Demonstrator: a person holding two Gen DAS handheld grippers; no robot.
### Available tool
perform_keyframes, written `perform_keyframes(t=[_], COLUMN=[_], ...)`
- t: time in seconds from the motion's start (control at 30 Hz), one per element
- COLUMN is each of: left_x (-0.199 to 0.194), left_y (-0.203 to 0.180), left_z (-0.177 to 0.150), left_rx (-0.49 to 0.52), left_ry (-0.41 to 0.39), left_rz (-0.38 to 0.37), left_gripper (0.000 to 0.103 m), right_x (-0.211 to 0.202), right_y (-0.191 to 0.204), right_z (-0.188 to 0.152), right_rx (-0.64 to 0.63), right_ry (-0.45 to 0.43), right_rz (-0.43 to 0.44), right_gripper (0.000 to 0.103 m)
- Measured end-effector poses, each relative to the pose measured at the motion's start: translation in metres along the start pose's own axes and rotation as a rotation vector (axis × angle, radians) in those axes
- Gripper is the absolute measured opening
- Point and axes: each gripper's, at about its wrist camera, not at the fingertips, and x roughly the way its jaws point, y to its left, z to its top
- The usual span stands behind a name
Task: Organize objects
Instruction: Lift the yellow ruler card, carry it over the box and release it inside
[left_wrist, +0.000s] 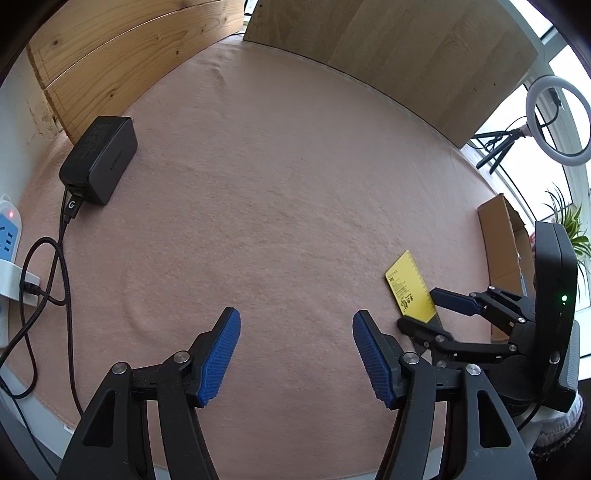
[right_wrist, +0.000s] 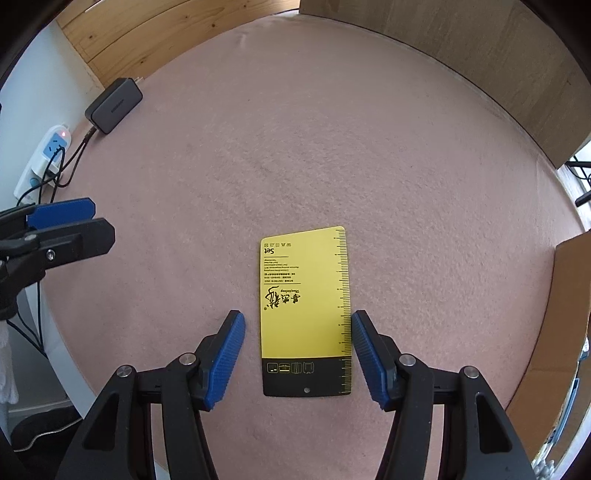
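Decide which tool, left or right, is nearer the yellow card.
Right. The right tool straddles the yellow card, one pad on each side, apparently without pressing it. The left tool hangs open beside it, over bare cloth.

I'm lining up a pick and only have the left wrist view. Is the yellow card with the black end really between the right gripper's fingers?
Observer: Yes. The yellow card with the black end lies flat on the pink cloth, between the fingers of the right gripper.
Operator: Are the pads pressing it?
Observer: No. A strip of cloth shows between the card and one blue ribbed pad, and the other pad sits right at the card's ruler-marked edge.
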Motion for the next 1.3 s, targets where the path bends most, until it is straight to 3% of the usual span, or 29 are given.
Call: perform_keyframes(t=[0.07, 0.33, 0.57, 0.77, 1.3], left_x=[0.001, 0.011, 0.019, 0.021, 0.032], left_y=[-0.003, -0.023, -0.05, -0.078, -0.139], left_z=[0.0, 0.004, 0.009, 0.013, 0.01], left_rx=[0.009, 0.053, 0.108, 0.162, 0.237], left_ry=[0.004, 0.026, 0.043, 0.05, 0.062], left_rz=[-0.002, -0.013, -0.024, -0.039, -0.068], left_gripper=[0.067, 0.067, 0.067, 0.067, 0.067], right_x=[-0.002, -0.01, -0.041, -0.077, -0.128], right_y=[-0.002, -0.015, -0.035, -0.08, -0.163], right_z=[-0.001, -0.007, -0.018, -0.046, -0.101], right_rx=[0.015, 0.12, 0.216, 0.309, 0.547], right_ry=[-0.007, -0.037, -0.108, -0.18, -0.309], right_rz=[-0.001, 0.044, 0.072, 0.068, -0.041], right_gripper=[0.046, 0.046, 0.046, 0.046, 0.046])
